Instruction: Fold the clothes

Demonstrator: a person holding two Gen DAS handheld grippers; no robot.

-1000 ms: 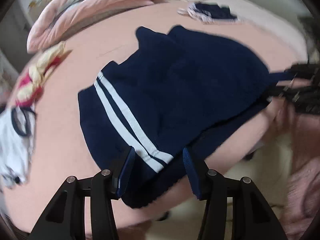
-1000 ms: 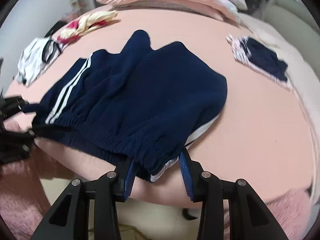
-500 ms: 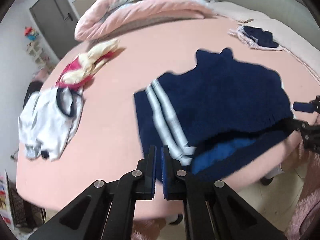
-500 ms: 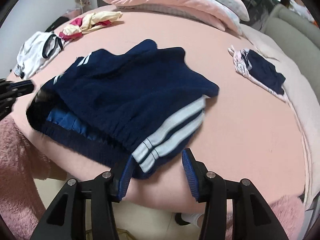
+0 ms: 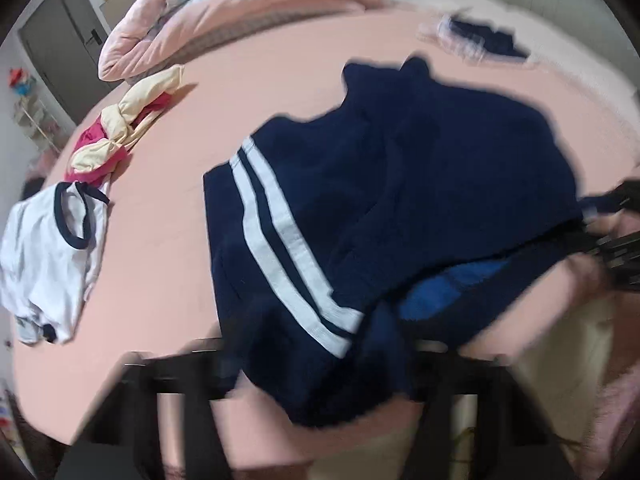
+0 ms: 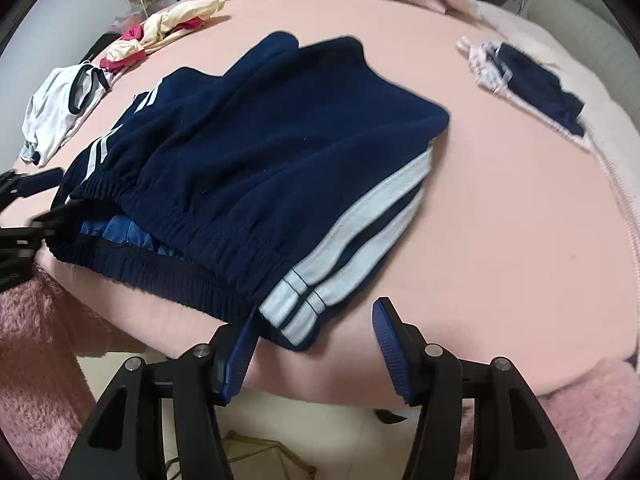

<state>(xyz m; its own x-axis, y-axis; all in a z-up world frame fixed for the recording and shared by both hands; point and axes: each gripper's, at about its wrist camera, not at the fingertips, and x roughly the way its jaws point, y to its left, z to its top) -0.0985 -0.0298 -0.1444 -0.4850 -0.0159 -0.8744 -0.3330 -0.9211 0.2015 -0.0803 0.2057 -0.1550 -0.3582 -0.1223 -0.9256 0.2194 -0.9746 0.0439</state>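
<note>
Navy shorts with white side stripes (image 5: 384,216) lie folded on the pink bed (image 5: 168,208), waistband at the near edge, blue lining showing. In the right wrist view the shorts (image 6: 256,168) lie just ahead of my right gripper (image 6: 316,332), which is open with the striped corner between its fingers, not clamped. My left gripper (image 5: 320,364) is blurred; its jaws stand wide apart around the shorts' near corner. It also shows at the left edge of the right wrist view (image 6: 36,196).
A white top with navy trim (image 5: 52,248) and a yellow and red garment (image 5: 128,128) lie at the left. A folded navy and pink item (image 6: 528,80) lies at the right. Pink quilts (image 5: 240,12) are piled at the back. Pink fuzzy fabric (image 6: 36,344) is below.
My left gripper, shut half a second ago, has opened and come down around the shorts' near corner. My right gripper stays open at the striped corner, slightly wider.
</note>
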